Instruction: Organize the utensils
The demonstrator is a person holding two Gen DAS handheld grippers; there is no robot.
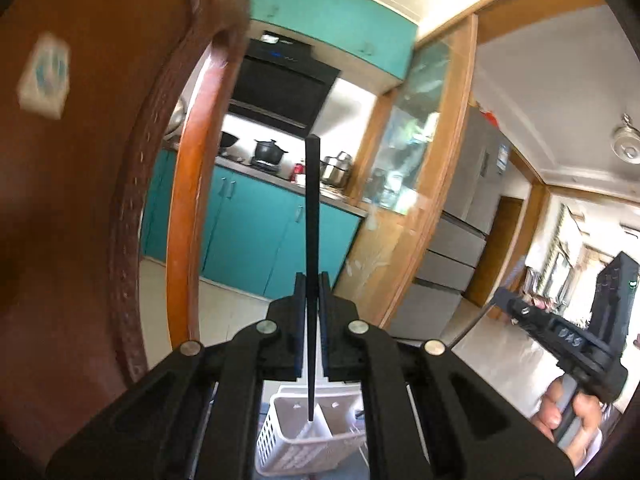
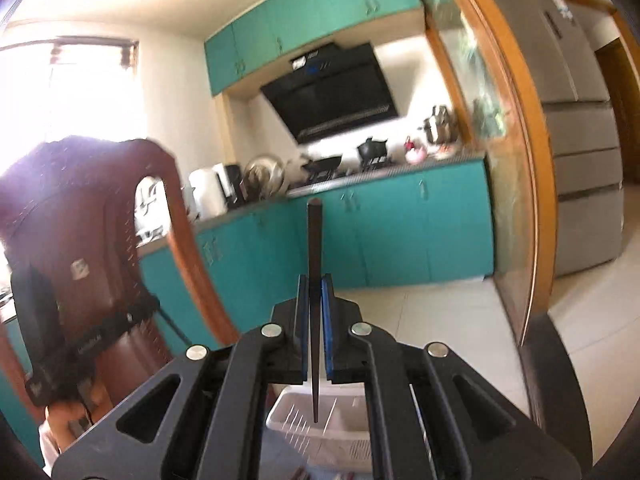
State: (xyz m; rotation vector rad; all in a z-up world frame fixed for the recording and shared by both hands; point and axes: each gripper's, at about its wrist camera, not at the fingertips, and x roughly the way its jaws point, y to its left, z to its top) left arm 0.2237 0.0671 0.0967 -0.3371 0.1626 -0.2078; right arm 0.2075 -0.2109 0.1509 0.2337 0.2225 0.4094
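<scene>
- The left gripper (image 1: 312,280) is clenched on a black chopstick (image 1: 312,208), which stands upright between the blue pads and sticks out well above the fingertips.
- The chopstick's thin lower end hangs below the jaws, just over a white slotted utensil basket (image 1: 280,440) that sits underneath the gripper.
- The right gripper (image 2: 315,284) is likewise clamped on a second black chopstick (image 2: 314,240), also held upright, its blunt end above the jaws and its pointed end below them.
- Beneath the right jaws lies the same kind of white basket (image 2: 288,412), with the chopstick's tip hanging over its open top; whether the tip touches it is unclear.
- Off to the right of the left jaws, the other gripper shows from the side, a hand (image 1: 576,416) wrapped around its handle.
- Straight ahead of both pairs of jaws run teal kitchen cabinets (image 2: 392,236) with a black range hood (image 2: 336,96) above; a carved wooden chair back (image 1: 100,160) fills the space left of the left jaws.
</scene>
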